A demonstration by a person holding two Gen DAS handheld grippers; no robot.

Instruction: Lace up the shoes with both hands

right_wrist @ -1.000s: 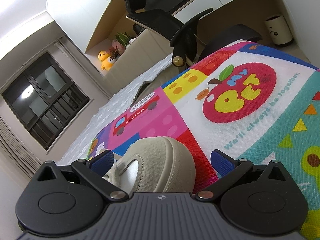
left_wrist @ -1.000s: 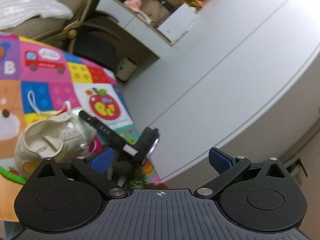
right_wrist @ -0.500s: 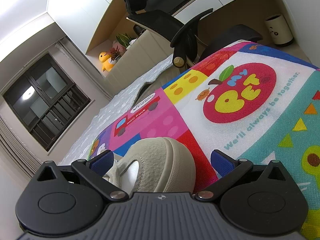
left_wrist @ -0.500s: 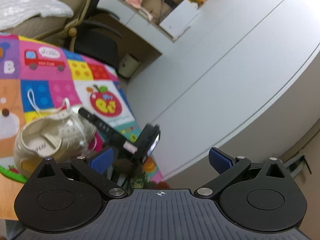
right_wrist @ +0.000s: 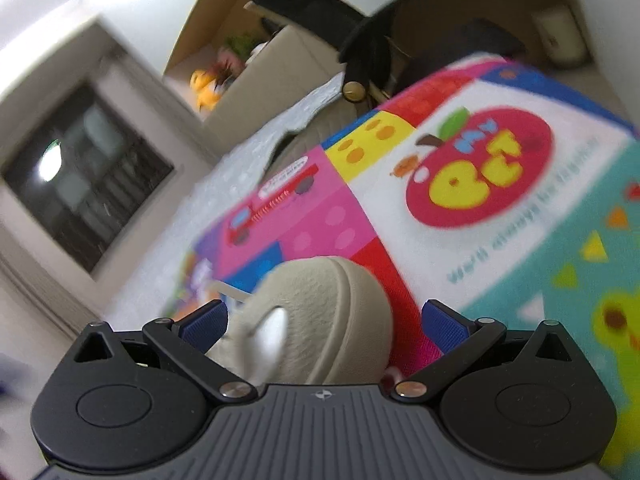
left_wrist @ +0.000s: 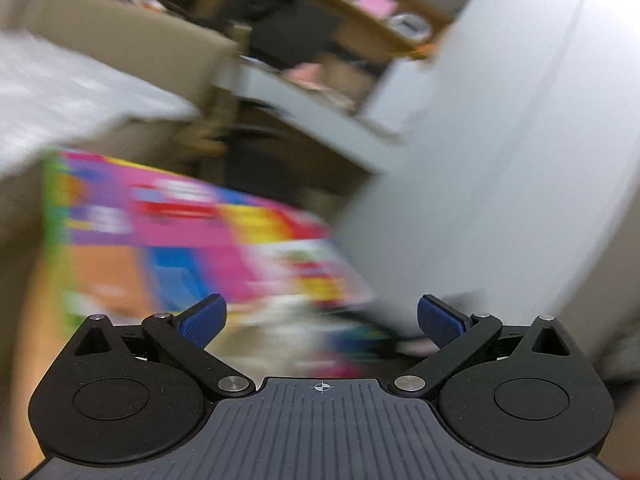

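Swinging fast, the left gripper (left_wrist: 320, 316) now blurs its view; spread wide, holding nothing. Right gripper (right_wrist: 324, 320), equally spread, frames the beige shoe (right_wrist: 316, 316) at bottom centre on the colourful mat (right_wrist: 500, 200). Lacing looks barely begun.

A bright patchwork play mat (right_wrist: 460, 184) covers the floor, printed with a red apple, a fire truck and yellow, pink and blue squares; in the left wrist view the same mat (left_wrist: 200, 232) is a blur of colour. Beyond it lies a pale grey quilted blanket (right_wrist: 240, 160). A dark window (right_wrist: 84, 176) with a barred frame reflects a round ceiling light. A black office chair (right_wrist: 360, 36) stands by a desk, with a small white bin (right_wrist: 560, 40) nearby. A yellow toy duck (right_wrist: 206, 88) sits on a beige shelf. A wide white wall (left_wrist: 500, 140) fills the right of the left wrist view.
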